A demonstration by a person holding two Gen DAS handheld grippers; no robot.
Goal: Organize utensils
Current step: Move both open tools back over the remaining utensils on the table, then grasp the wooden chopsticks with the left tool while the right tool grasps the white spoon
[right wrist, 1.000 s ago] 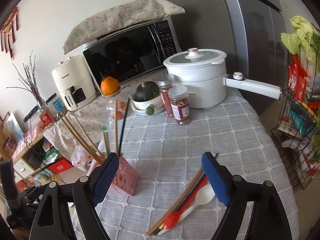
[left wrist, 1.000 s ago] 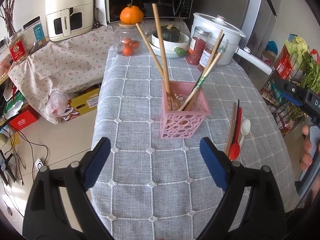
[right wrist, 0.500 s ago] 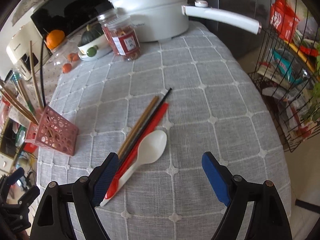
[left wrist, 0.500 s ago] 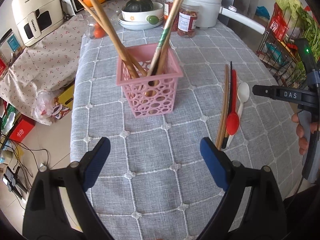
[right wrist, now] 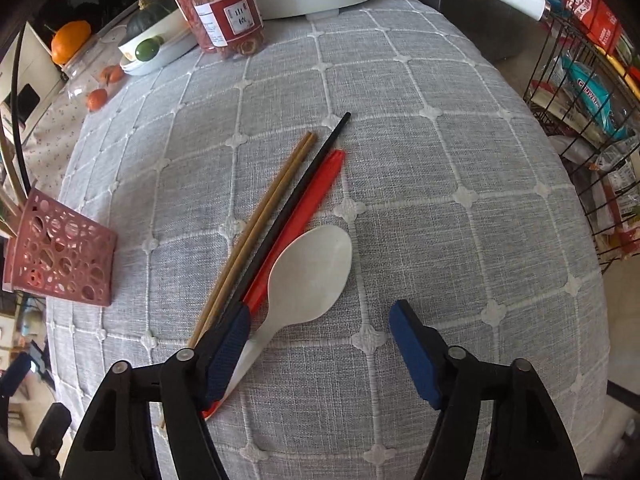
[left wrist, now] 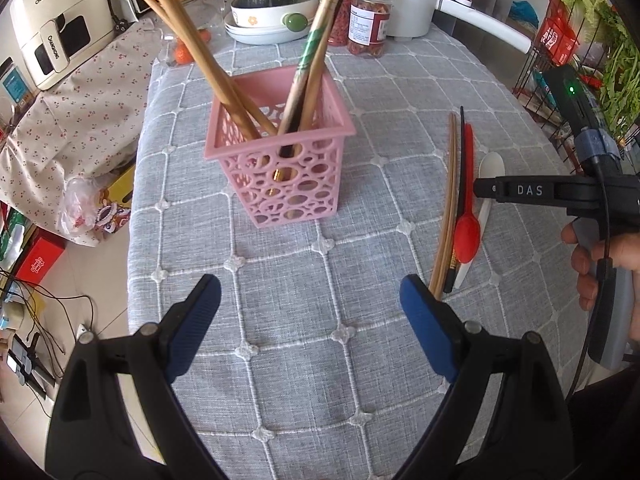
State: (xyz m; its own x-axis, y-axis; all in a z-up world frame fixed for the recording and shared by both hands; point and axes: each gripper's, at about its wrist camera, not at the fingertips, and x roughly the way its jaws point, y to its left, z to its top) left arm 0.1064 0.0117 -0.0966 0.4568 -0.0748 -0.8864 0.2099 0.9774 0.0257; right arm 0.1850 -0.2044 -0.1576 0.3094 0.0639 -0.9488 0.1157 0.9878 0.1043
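We are holding our left gripper (left wrist: 310, 294) tilted steeply downward, its two blue-padded fingers (left wrist: 196, 320) spread wide apart with nothing between them. Off to its right, our right hand (left wrist: 608, 264) is wrapping around the grey handle of the other tool, fingers curled on its near side. We are pointing our right gripper (right wrist: 320, 320) steeply downward too, and its jaws are closing, the pads (right wrist: 228, 344) not yet pressing on anything; the gap ahead of the fingertips is narrower than on the left one.
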